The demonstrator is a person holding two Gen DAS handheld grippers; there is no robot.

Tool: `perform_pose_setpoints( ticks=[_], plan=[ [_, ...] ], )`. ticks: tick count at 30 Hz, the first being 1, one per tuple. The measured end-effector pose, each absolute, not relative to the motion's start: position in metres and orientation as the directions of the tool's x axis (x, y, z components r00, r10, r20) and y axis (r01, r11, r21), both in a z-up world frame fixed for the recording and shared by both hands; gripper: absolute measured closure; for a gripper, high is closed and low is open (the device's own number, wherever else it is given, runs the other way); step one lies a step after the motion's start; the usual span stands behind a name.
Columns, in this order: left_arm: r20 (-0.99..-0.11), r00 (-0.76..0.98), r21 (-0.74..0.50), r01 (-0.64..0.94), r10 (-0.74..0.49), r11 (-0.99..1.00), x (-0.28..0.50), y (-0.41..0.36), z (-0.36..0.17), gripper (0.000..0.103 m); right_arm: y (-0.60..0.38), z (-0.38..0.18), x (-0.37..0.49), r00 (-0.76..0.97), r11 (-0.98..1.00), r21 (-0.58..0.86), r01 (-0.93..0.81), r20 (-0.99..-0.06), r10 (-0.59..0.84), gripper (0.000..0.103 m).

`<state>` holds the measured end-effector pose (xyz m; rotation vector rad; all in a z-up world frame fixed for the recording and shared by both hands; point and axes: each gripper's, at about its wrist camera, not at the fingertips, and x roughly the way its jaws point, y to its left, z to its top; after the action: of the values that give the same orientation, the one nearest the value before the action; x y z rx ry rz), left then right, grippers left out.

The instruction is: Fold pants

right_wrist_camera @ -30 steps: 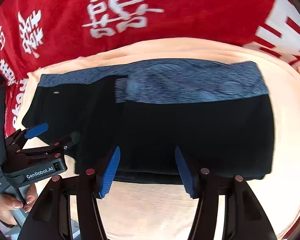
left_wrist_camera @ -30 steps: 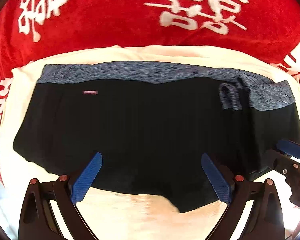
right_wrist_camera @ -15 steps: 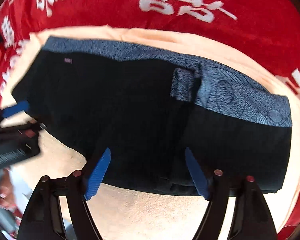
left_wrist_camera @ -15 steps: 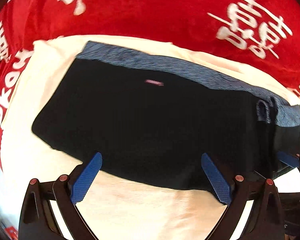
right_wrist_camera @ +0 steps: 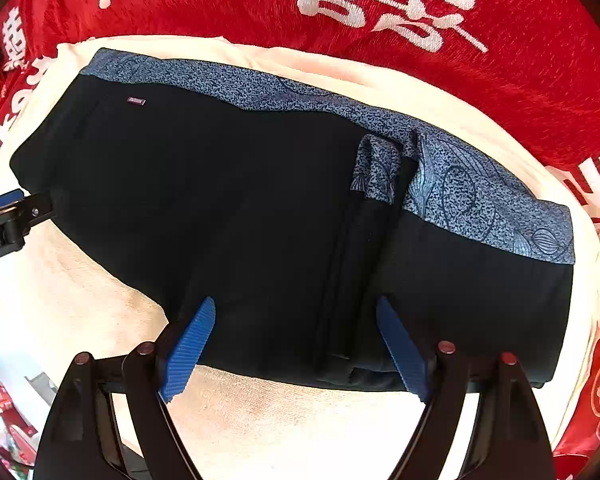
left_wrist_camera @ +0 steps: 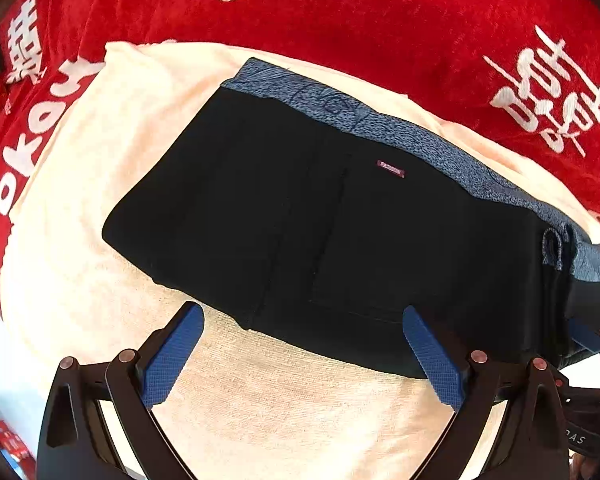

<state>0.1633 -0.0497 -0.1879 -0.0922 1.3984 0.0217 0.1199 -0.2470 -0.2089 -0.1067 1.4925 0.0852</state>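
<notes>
Blue-padded jaws of both grippers, left point(left_wrist_camera: 302, 354) and right point(right_wrist_camera: 296, 350), stand wide apart, gripping nothing, at the near edge of the black pants point(left_wrist_camera: 340, 240), folded flat on a cream towel point(left_wrist_camera: 284, 412) over red cloth point(left_wrist_camera: 380, 20).

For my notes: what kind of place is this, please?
Probably a home, on a bed or a covered table: black pants lie on a cream towel over a plush red blanket with white Chinese characters. No walls or furniture show.
</notes>
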Motion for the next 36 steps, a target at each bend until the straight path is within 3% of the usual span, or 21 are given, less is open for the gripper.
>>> perform_pose_setpoints(
  ticks=[5, 9, 15, 25, 36],
  plan=[
    [-0.982, 0.182, -0.069, -0.112, -0.048, 0.991, 0.163, -0.034, -0.186, 0.003, -0.243, -0.208, 0.122, 0.068, 0.992, -0.022, -0.121, -0.998, -0.014, 0.017],
    [-0.981, 0.189, -0.068, -0.131, -0.043, 0.989, 0.163, -0.025, -0.183, 0.003, -0.226, -0.206, 0.124, 0.043, 0.976, -0.104, -0.189, -0.994, -0.098, 0.017],
    [-0.980, 0.194, -0.075, -0.148, -0.045, 0.986, 0.161, -0.017, -0.178, 0.003, -0.210, -0.196, 0.131, -0.032, 0.978, -0.054, -0.200, -0.998, -0.061, 0.017],
    [-0.976, 0.208, -0.098, -0.166, -0.063, 0.981, 0.162, -0.010, -0.176, 0.003, -0.198, -0.180, 0.134, 0.001, 0.981, 0.032, -0.192, -0.999, 0.033, 0.017],
    [-0.906, 0.258, -0.405, -0.296, -0.336, 0.865, 0.155, 0.056, -0.198, 0.003, -0.224, -0.226, 0.110, -0.009, 0.967, 0.248, -0.053, -0.969, 0.248, 0.018]
  ],
)
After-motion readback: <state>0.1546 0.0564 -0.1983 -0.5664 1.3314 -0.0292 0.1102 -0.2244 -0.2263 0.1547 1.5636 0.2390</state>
